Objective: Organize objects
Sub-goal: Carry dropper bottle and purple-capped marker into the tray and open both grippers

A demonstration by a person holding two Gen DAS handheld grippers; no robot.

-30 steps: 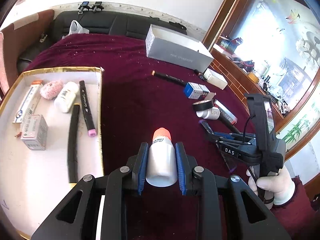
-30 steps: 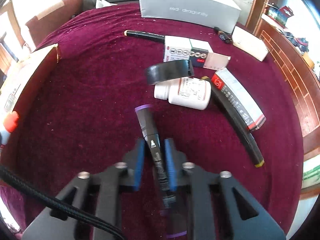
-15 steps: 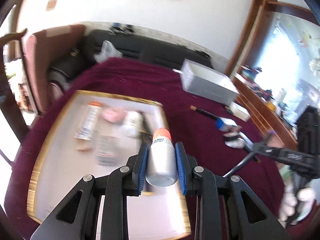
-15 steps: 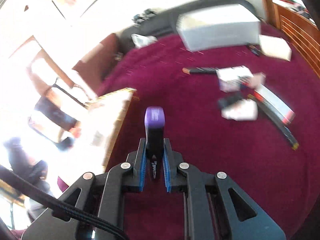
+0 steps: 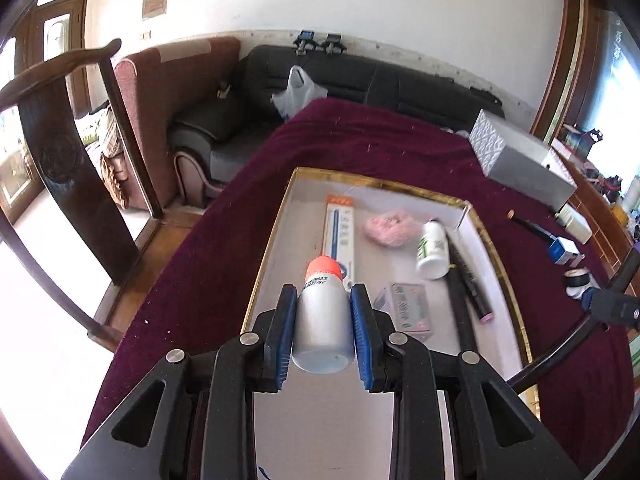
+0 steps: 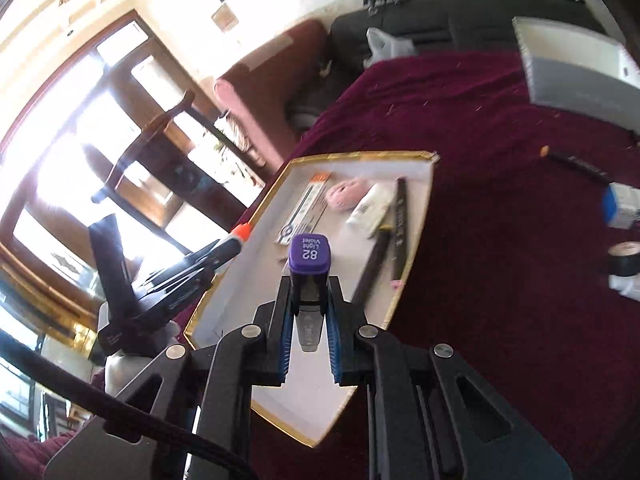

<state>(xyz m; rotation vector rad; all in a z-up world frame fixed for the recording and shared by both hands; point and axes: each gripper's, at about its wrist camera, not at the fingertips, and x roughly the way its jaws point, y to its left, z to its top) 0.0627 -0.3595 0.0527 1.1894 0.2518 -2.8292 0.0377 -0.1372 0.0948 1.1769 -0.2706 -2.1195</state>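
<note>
My left gripper (image 5: pixel 323 312) is shut on a white bottle with an orange cap (image 5: pixel 323 320), held above the near left part of a gold-rimmed white tray (image 5: pixel 404 191). My right gripper (image 6: pixel 309 304) is shut on a black marker with a purple cap (image 6: pixel 308 254) labelled 82 Light Violet, held above the same tray (image 6: pixel 360 157). In the tray lie a pen pack (image 5: pixel 339 236), a pink puff (image 5: pixel 390 226), a small white bottle (image 5: pixel 433 249), a small box (image 5: pixel 406 312) and black markers (image 5: pixel 470 284). The left gripper (image 6: pixel 230 246) shows at the tray's left edge in the right wrist view.
The tray sits on a maroon cloth (image 5: pixel 360 144). A grey box (image 5: pixel 520 160) stands at the far right. A black pen (image 6: pixel 576 164), a blue-white box (image 6: pixel 620 206) and black tape (image 6: pixel 626 264) lie right of the tray. A wooden chair (image 5: pixel 68 152) and dark sofa (image 5: pixel 360 80) border the table.
Both grippers swung left with their loads, from over the maroon cloth to over the tray. The marker has been lifted off the cloth and now points upward.
</note>
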